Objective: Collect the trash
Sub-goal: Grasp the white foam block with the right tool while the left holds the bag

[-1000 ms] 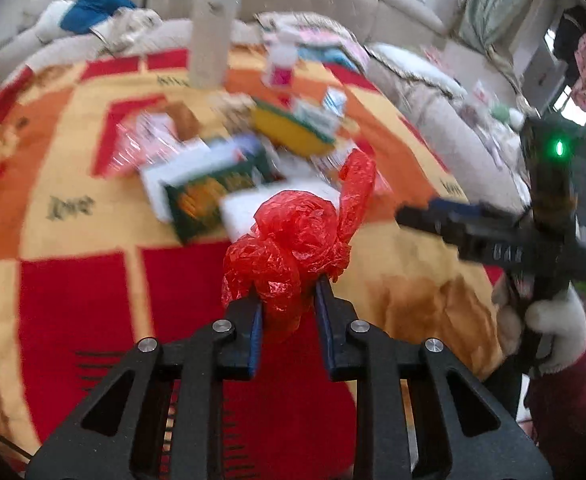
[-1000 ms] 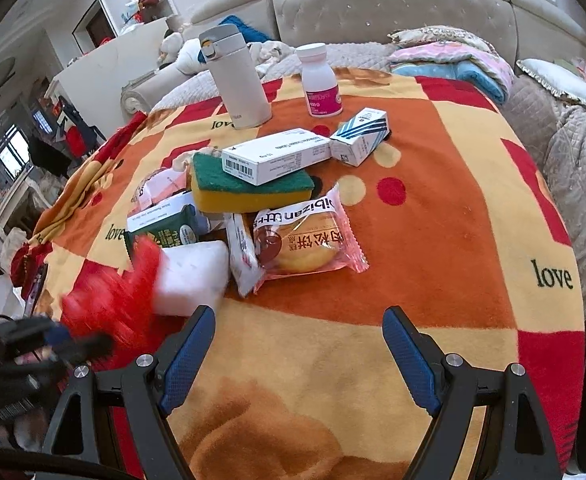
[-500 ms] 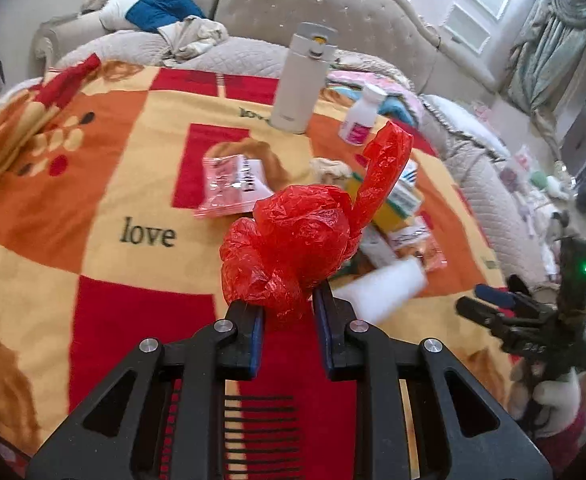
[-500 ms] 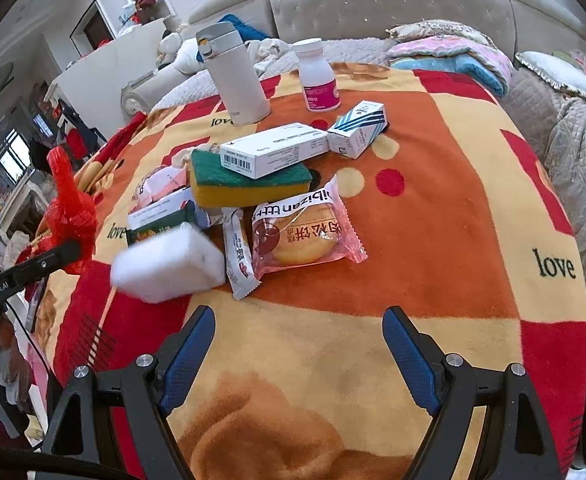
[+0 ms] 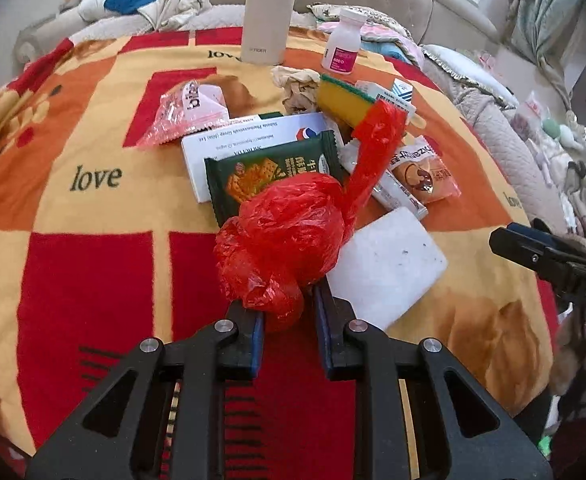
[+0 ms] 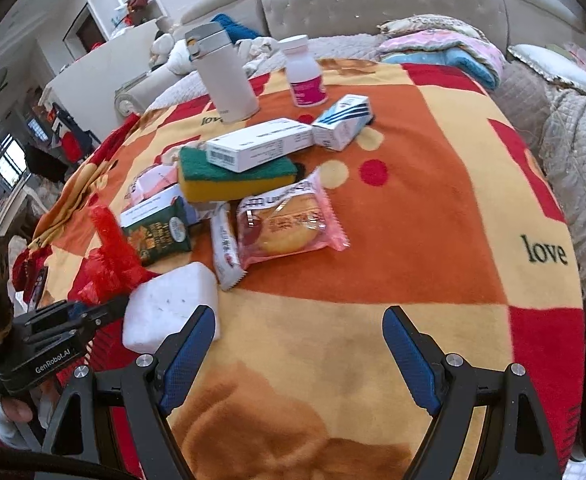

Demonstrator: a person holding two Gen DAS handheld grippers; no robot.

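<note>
Left wrist view: a crumpled red plastic bag (image 5: 289, 240) is pinched between the two fingers of the left gripper (image 5: 289, 322), held above a red, orange and yellow blanket (image 5: 93, 248). One twisted tail of the bag is raised toward the upper right. Behind it, one green cracker packet (image 5: 269, 172) is seen lying on one white box (image 5: 249, 140), with one white foam block (image 5: 389, 264) just to the right. One pink wrapper (image 5: 185, 114), one crumpled tissue (image 5: 299, 86), one yellow-and-green sponge (image 5: 343, 100), one tall white flask (image 5: 267, 12) and one white pill bottle (image 5: 343, 46) are spread farther back. The right gripper (image 5: 549, 256) is partly visible at the right edge.

Right wrist view: the right gripper (image 6: 299, 354) is shown with its two blue-padded fingers spread wide, nothing between them. Beyond it, one wrapped bun (image 6: 289, 224) and one narrow white packet (image 6: 225, 246) are laid side by side. Two white boxes are counted here: a long one (image 6: 259, 144) resting on the sponge (image 6: 229, 180), and a small blue-striped one (image 6: 343, 122) beside it. The red bag (image 6: 109, 252) is seen at the left, near the foam block (image 6: 173, 308).
</note>
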